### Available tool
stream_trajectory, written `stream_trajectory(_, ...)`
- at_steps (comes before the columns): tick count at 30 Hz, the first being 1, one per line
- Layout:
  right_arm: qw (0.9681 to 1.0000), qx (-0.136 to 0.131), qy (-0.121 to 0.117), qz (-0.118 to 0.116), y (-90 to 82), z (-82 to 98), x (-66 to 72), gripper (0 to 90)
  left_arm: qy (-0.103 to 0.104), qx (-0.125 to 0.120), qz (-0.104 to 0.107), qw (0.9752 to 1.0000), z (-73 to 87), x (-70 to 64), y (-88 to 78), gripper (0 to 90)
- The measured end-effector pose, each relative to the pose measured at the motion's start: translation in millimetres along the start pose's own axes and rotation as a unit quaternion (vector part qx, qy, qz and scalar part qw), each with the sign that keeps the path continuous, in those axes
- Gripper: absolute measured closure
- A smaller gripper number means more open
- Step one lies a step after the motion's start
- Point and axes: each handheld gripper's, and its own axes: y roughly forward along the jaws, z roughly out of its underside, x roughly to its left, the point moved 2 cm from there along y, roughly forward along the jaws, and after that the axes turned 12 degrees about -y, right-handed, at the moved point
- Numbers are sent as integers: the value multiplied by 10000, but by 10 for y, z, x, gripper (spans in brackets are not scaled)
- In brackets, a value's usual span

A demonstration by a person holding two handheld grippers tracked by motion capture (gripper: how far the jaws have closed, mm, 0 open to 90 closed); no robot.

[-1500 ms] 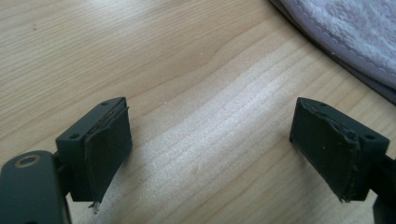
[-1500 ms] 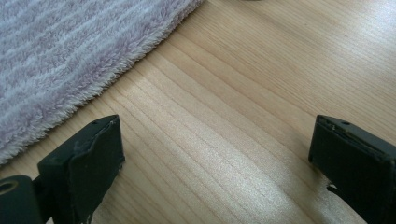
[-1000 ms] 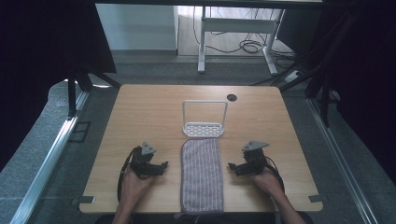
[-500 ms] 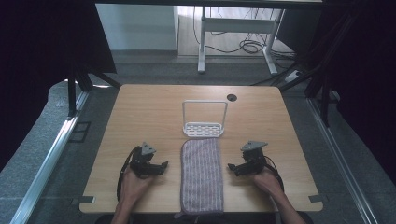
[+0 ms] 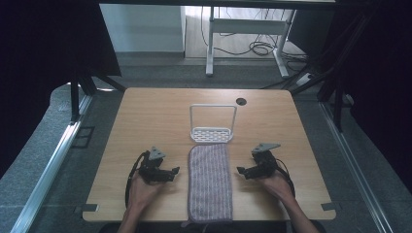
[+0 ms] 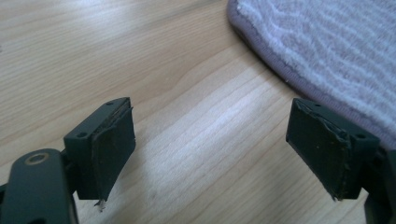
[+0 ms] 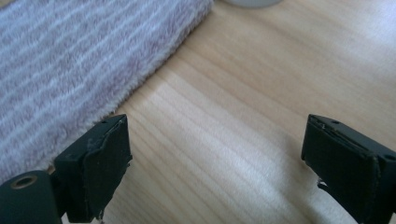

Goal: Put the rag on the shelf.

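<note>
A: Compared with a second ago, almost nothing has shifted: both hands rest where they were beside the towel (image 5: 210, 180). The right hand-held gripper (image 5: 242, 171) has just been closing a little, with only bare wood between its jaws.

B: So both are released?

A: Yes. The left hand-held gripper (image 5: 176, 171) gapes wide too, holding nothing. The towel lies flat and lengthwise at 6 o'clock on the table (image 5: 145, 116), its far end just short of the white rack (image 5: 212, 125).

B: How would you take it well?

A: I'd slide one jaw of each under a long edge, low and level, and pinch the hem rather than the pile.

B: Room to move?

A: Plenty of open wood at 9 and 3 o'clock. The towel's near end overhangs the table's front edge, and the rack crowds 12.
</note>
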Motion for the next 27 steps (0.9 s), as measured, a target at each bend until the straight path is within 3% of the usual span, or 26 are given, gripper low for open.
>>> stream_trajectory(7, 9999, -59, 125, -13, 1, -120, -16, 187, 242, -39, 162, 9996, -146, -113, 30, 186)
stream_trajectory(9, 9997, -58, 207, -127, 20, -189, -21, 262, 371, -43, 271, 9989, -222, -173, 56, 226)
stream_trajectory(14, 9995, -80, 220, -195, 56, -316, -6, 355, 719, 34, 270, 9970, -444, -296, 183, 258)
stream_trajectory(18, 9997, -46, 153, -190, 131, -417, 6, 394, 847, 135, 228, 9961, -549, -321, 322, 296)
stream_trajectory(21, 9998, -58, 142, -162, 195, -492, 17, 423, 844, 149, 152, 9962, -595, -298, 416, 317)
stream_trajectory(27, 9999, -40, 117, -52, 345, -599, 24, 462, 703, 175, 191, 9972, -637, -233, 555, 379)
